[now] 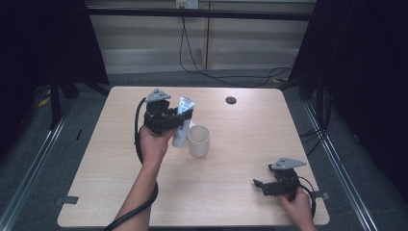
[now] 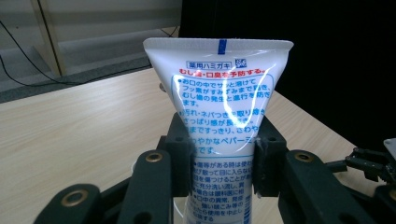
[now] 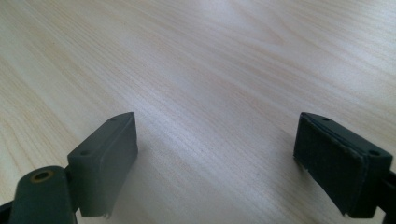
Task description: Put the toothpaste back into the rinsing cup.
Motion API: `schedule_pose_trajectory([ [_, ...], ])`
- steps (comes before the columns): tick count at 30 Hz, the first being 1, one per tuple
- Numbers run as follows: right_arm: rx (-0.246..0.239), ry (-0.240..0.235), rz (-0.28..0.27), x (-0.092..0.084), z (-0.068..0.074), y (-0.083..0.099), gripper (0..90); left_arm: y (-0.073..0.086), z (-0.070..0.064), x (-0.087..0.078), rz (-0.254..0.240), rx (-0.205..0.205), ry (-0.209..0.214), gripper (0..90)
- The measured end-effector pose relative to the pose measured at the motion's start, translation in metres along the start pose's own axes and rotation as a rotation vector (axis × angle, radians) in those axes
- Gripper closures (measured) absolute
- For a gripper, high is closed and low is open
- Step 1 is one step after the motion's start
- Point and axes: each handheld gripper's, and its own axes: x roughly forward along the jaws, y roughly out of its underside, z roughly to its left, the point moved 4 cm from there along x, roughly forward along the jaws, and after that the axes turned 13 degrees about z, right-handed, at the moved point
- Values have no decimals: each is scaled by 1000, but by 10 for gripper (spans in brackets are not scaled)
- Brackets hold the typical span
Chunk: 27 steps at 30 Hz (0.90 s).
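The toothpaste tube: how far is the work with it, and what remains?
Done: the left gripper is shut on the toothpaste tube, crimped end up, cap end down.

In hand: the tube is held upright just beside the white cup, not yet inside it.

Left: probably putting the tube in the cup and letting go. The right gripper waits with open jaws near the table's front edge.

We see the cream cup [image 1: 198, 140] mid-table, just right of the upright toothpaste tube [image 1: 182, 120] clamped in the left gripper [image 1: 180, 117]; they block that lane. Table [image 1: 240, 192] is bare wood between cup and right gripper [image 1: 260, 185], whose jaws gape over bare wood. A dark hole [image 1: 231, 100] sits near the far edge.
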Motion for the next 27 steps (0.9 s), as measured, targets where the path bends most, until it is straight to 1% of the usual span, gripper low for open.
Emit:
schedule_pose_trajectory([
  [4, 0, 0, 0, 0, 0, 0, 131, -1, -1, 3, -7, -4, 1, 660],
  [13, 0, 0, 0, 0, 0, 0, 131, -9, -6, 8, -22, 5, -2, 659],
  [18, 0, 0, 0, 0, 0, 0, 131, -12, -10, 16, -37, 7, -4, 658],
  [21, -1, 0, 0, 0, 0, 0, 131, -13, -10, 18, -30, 9, -6, 658],
  [27, -1, 0, 0, 0, 0, 0, 131, -14, -11, 24, -38, 5, -12, 656],
])
